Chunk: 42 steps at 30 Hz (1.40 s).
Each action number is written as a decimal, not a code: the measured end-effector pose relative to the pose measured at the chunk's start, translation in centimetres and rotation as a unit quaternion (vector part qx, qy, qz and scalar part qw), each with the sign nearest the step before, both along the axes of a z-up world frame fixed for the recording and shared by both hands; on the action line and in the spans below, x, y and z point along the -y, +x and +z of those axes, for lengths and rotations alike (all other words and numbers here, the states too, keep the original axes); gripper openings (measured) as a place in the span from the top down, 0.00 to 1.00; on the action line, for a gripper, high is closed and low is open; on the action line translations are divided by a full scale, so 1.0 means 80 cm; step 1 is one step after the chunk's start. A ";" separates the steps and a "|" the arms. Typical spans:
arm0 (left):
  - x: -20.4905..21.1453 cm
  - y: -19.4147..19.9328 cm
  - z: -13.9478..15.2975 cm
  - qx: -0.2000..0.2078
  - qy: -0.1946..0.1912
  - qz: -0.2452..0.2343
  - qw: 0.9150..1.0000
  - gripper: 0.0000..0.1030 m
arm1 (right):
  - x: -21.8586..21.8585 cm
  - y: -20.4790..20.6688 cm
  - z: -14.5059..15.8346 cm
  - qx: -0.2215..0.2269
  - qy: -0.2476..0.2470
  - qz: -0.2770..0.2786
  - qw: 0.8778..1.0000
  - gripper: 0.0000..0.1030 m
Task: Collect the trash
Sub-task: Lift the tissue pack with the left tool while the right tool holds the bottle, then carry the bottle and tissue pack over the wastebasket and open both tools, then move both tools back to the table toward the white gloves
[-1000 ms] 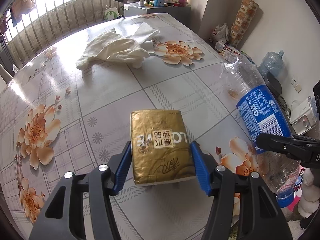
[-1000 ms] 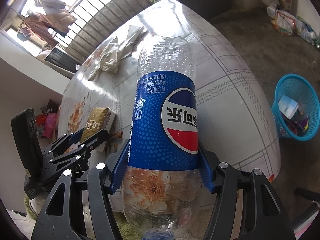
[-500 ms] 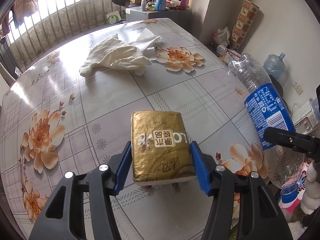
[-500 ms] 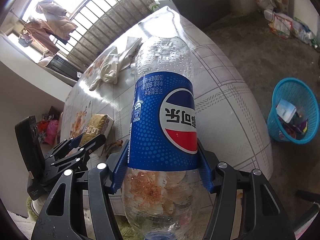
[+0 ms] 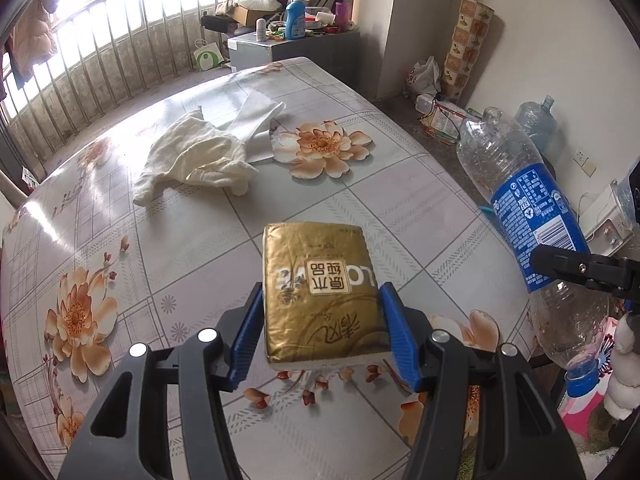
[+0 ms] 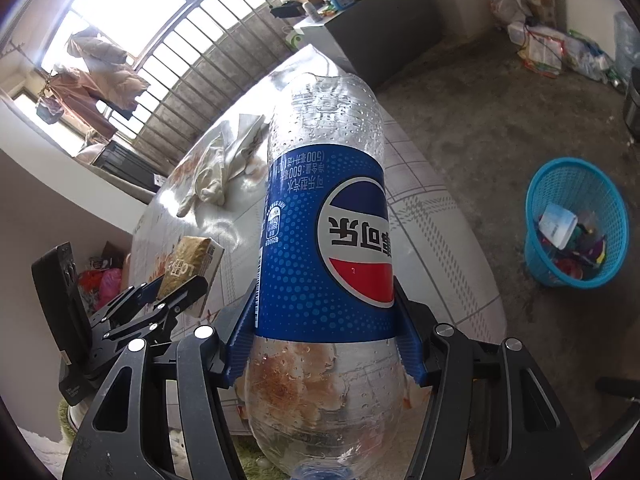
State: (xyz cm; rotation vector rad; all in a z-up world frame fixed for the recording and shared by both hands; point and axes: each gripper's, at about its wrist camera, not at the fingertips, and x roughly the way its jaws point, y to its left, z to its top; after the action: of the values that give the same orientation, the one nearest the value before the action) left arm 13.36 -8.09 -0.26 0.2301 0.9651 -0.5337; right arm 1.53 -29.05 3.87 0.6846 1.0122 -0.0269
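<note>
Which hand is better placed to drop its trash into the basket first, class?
Right, probably. Its tongs grip the bottle, and the blue basket sits on the floor on that side. The left tongs hold the tissue pack over the table, farther away.

— What does your table [image 5: 360,200] carry?
— You face a glossy tiled cover printed with orange flowers; a crumpled cream cloth [image 5: 192,160] lies on it toward the window side, a flat white sheet [image 5: 256,120] just beside it, touching.
— And your floor [image 6: 500,120]?
— Bare concrete; a blue mesh basket [image 6: 536,196] stands on it, well apart from the table
</note>
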 end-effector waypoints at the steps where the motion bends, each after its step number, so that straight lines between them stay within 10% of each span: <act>1: 0.005 -0.001 0.002 0.003 0.000 -0.005 1.000 0.46 | 0.003 -0.003 0.001 0.003 0.002 -0.004 1.000 0.45; 12: 0.095 0.000 0.040 0.035 -0.012 -0.087 0.996 0.46 | 0.070 -0.049 0.008 0.036 0.026 -0.090 0.995 0.45; 20: 0.225 -0.004 0.051 0.012 -0.028 -0.205 0.978 0.46 | 0.176 -0.139 -0.010 0.028 0.052 -0.248 0.967 0.45; 27: 0.349 -0.003 0.000 -0.097 -0.014 -0.284 0.954 0.46 | 0.226 -0.181 -0.070 -0.027 0.106 -0.327 0.939 0.45; 37: 0.515 0.029 -0.127 -0.197 0.062 -0.315 0.926 0.41 | 0.320 -0.111 -0.176 -0.092 0.224 -0.313 0.918 0.37; 42: 0.552 0.049 -0.166 -0.215 0.050 -0.275 0.936 0.36 | 0.375 -0.091 -0.214 -0.144 0.155 -0.352 0.912 0.35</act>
State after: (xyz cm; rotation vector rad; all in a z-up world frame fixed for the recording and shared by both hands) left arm 17.28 -52.29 -13.57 0.4980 1.3628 -1.0817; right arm -5.73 -59.03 -13.29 1.3445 1.0096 -0.6251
